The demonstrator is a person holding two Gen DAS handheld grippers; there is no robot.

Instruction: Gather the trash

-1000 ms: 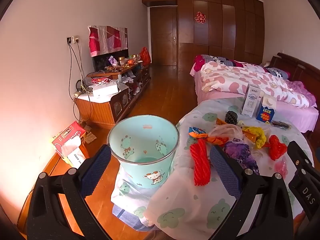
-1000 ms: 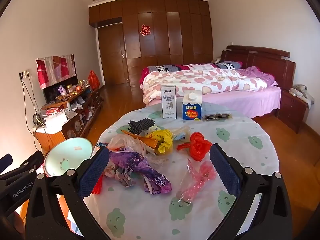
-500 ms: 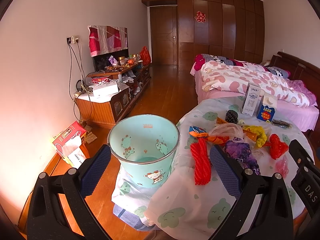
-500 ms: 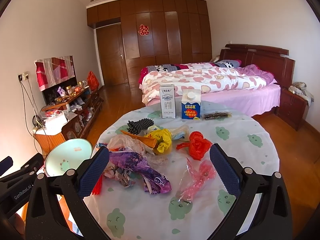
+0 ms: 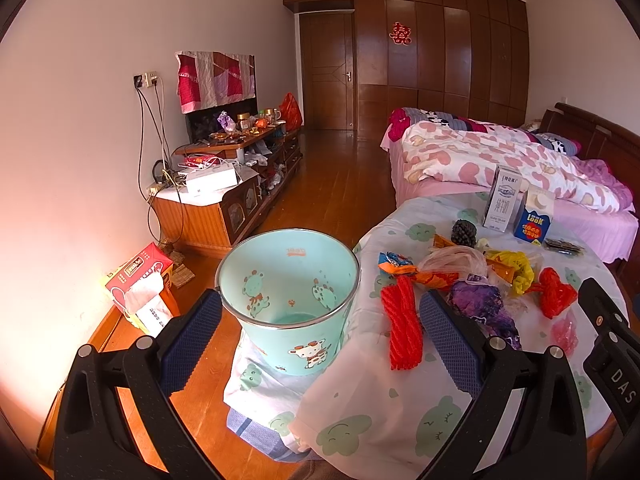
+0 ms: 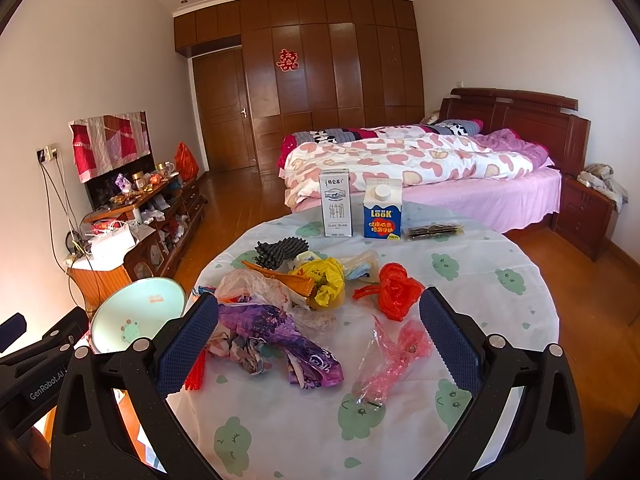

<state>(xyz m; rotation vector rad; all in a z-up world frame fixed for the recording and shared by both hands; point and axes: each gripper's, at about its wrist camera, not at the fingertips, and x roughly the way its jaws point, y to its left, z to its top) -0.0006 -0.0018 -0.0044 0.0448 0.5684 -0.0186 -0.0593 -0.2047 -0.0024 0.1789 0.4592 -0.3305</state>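
Trash lies heaped beside the mint bin (image 5: 288, 280): red rope bundle (image 5: 401, 328) nearest, purple wrapper (image 6: 280, 336) beyond. Little has changed lately; both grippers (image 5: 320, 336) (image 6: 320, 340) stay wide, empty, apparently not yet committed.

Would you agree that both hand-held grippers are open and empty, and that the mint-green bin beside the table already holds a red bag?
Not quite: the mint-green bin holds nothing visible, as the left wrist view shows. The red bag lies on the table. Both the left hand-held gripper and the right hand-held gripper are open and empty.
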